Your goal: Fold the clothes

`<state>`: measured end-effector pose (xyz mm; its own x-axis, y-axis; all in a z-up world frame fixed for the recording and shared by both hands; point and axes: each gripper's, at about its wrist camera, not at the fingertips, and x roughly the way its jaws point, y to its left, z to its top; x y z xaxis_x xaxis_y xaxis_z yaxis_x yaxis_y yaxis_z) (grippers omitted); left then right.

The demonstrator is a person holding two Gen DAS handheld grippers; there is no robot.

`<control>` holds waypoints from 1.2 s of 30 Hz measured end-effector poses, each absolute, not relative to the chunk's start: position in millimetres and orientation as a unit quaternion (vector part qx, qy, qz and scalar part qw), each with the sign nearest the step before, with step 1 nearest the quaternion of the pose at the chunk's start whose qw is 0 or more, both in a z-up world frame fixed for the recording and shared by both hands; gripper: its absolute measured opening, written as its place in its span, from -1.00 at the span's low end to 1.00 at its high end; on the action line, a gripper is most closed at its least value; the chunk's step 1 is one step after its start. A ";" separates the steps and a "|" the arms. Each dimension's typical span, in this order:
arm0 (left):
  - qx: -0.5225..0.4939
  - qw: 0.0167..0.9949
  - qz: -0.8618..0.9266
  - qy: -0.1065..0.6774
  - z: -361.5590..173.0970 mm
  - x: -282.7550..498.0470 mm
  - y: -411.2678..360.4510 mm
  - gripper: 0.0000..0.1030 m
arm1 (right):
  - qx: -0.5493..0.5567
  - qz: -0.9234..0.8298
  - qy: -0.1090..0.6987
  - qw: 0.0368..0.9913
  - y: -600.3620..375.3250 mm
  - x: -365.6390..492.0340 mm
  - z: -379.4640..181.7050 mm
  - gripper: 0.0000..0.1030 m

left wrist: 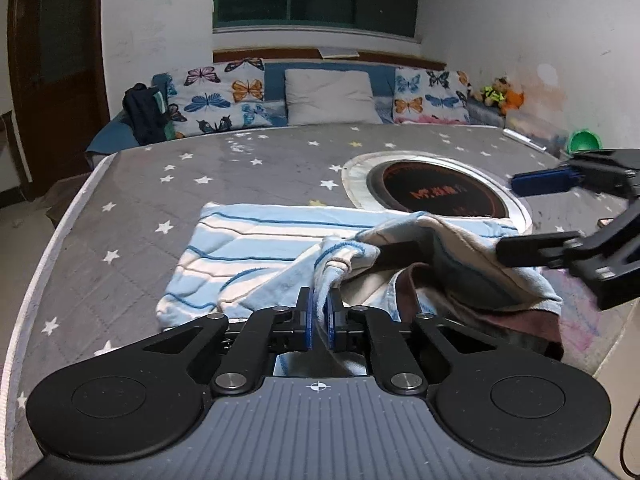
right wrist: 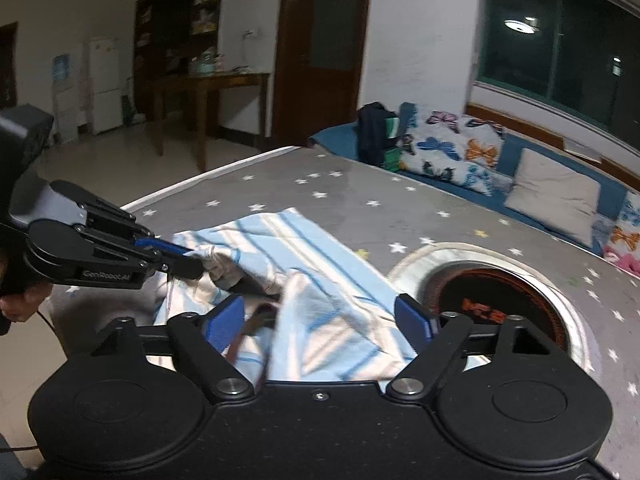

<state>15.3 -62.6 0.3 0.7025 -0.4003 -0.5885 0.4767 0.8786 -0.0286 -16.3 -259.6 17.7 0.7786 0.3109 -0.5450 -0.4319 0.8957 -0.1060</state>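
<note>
Left gripper (left wrist: 319, 312) pinches soft striped terry garment (left wrist: 248, 248) at frame centre; right gripper (right wrist: 320, 320) gapes wide above it.

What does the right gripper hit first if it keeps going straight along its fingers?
Most likely the striped cloth: the open right gripper has the bunched fabric directly between and ahead of its fingers. Beyond it lies the star-patterned table cover. Depth is unclear, so how soon contact comes is uncertain.

Right gripper (left wrist: 516, 216) body cut off
</note>
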 end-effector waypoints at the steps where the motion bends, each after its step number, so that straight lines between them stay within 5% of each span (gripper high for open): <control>1: 0.067 0.920 -0.240 0.304 0.7 15.9 -63.4 -0.85 | -0.116 0.202 0.270 0.934 -255.0 -14.8 17.3 0.51; 8: 0.081 0.915 -0.253 0.305 4.3 25.7 -71.5 -0.79 | -0.152 0.189 0.289 0.926 -235.2 17.9 -3.5 0.15; 12: 0.096 0.909 -0.267 0.306 1.8 31.7 -80.4 -0.27 | -0.150 0.184 0.302 0.923 -239.3 23.5 -7.3 -0.19; 17: 0.113 0.900 -0.285 0.311 5.5 46.1 -98.2 0.00 | -0.134 0.184 0.318 0.920 -255.9 17.6 -8.0 -0.50; 20: 0.131 0.892 -0.289 0.322 -0.6 60.6 -111.3 -0.02 | -0.126 0.183 0.328 0.918 -267.2 11.8 -8.7 -0.60; 23: 0.121 0.876 -0.296 0.361 -9.7 78.9 -112.9 -0.57 | -0.117 0.181 0.338 0.916 -278.5 6.1 -9.4 -0.60; 25: 0.106 0.873 -0.292 0.375 -13.4 86.0 -105.2 -0.74 | -0.111 0.180 0.344 0.915 -286.0 2.2 -9.8 -0.61; 36: 0.012 0.902 -0.225 0.368 -8.7 52.7 -13.1 -0.83 | -0.107 0.175 0.383 0.901 -296.1 5.1 -21.0 -0.84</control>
